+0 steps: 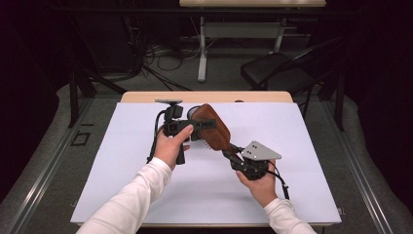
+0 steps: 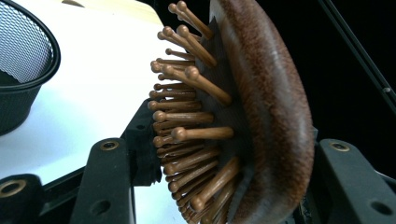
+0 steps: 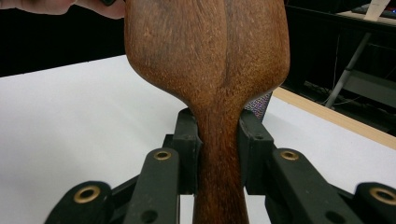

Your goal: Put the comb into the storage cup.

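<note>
Wooden hairbrush (image 1: 213, 127) at frame centre, above the counter (image 1: 122, 161) — right gripper (image 3: 219, 140) fingers clamp its handle, left gripper (image 2: 224, 154) fingers pinch its head — keep both grips steady, bristles uncrushed.

Hidden and cut-off parts around the wooden hairbrush

In the high view the brush (image 1: 213, 126) head covers most of the mesh basket (image 1: 194, 112) at its 10 o'clock, and the left claw (image 1: 208, 125) tips are lost against the brush's dark side. In the left gripper view the brush (image 2: 273, 107) runs off the frame at 12 and 6 o'clock, so handle and top stay unseen; the basket (image 2: 21, 70) is cut at 9 o'clock; whether the pad at 3 o'clock touches the wood cannot be told. In the right gripper view the brush (image 3: 210, 60) head is cropped at 12 o'clock, its bristles face away, and a hand (image 3: 60, 5) is clipped at 11 o'clock.
</note>
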`<state>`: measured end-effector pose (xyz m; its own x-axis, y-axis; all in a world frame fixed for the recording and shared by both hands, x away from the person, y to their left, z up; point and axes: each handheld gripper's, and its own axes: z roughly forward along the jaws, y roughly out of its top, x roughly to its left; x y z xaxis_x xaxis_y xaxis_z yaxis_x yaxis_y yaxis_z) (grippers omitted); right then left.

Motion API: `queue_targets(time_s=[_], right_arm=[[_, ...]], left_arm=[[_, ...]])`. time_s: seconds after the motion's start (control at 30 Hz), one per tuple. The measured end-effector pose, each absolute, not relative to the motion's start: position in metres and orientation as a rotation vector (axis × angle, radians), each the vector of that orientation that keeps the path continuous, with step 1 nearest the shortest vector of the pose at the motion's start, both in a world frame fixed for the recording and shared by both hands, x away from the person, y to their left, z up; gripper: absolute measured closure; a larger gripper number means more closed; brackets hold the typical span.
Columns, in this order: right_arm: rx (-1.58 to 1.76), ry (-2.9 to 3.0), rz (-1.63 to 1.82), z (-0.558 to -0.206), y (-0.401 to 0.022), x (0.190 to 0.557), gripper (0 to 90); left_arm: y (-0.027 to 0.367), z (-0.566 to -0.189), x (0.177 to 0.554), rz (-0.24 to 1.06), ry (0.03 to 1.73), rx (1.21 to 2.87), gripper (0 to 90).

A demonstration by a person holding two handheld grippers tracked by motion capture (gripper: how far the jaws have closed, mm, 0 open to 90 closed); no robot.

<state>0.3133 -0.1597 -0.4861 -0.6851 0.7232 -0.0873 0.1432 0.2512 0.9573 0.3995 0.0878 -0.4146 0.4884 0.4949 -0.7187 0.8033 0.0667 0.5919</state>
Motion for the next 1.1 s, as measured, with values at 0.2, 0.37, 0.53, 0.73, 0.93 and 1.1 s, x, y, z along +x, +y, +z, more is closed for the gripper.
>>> queue_targets(time_s=[0.2, 0.37, 0.53, 0.73, 0.93, 1.1], right_arm=[[0.781, 2.005, 1.447, -0.4862, -0.1592, 0.3129, 72.1], [0.78, 2.005, 1.449, -0.4863, -0.159, 0.3128, 72.1], [0.78, 2.0, 1.452, -0.4862, -0.1588, 0.3124, 72.1], [0.777, 1.996, 1.448, -0.4865, -0.1584, 0.312, 72.0], [0.778, 1.993, 1.451, -0.4869, -0.1583, 0.3122, 71.7], [0.785, 1.991, 1.453, -0.4871, -0.1583, 0.3127, 71.6]], left_arm=[[0.0882, -0.4141, 0.399, -0.353, 1.17, 1.576, 45.6], [0.0885, -0.4135, 0.3988, -0.371, 1.192, 1.569, 46.3], [0.0887, -0.4131, 0.3987, -0.379, 1.195, 1.563, 47.1], [0.0885, -0.4125, 0.3984, -0.389, 1.205, 1.555, 48.4], [0.0884, -0.4124, 0.3993, -0.406, 1.224, 1.547, 49.3], [0.0877, -0.4123, 0.4005, -0.414, 1.232, 1.542, 49.7]])
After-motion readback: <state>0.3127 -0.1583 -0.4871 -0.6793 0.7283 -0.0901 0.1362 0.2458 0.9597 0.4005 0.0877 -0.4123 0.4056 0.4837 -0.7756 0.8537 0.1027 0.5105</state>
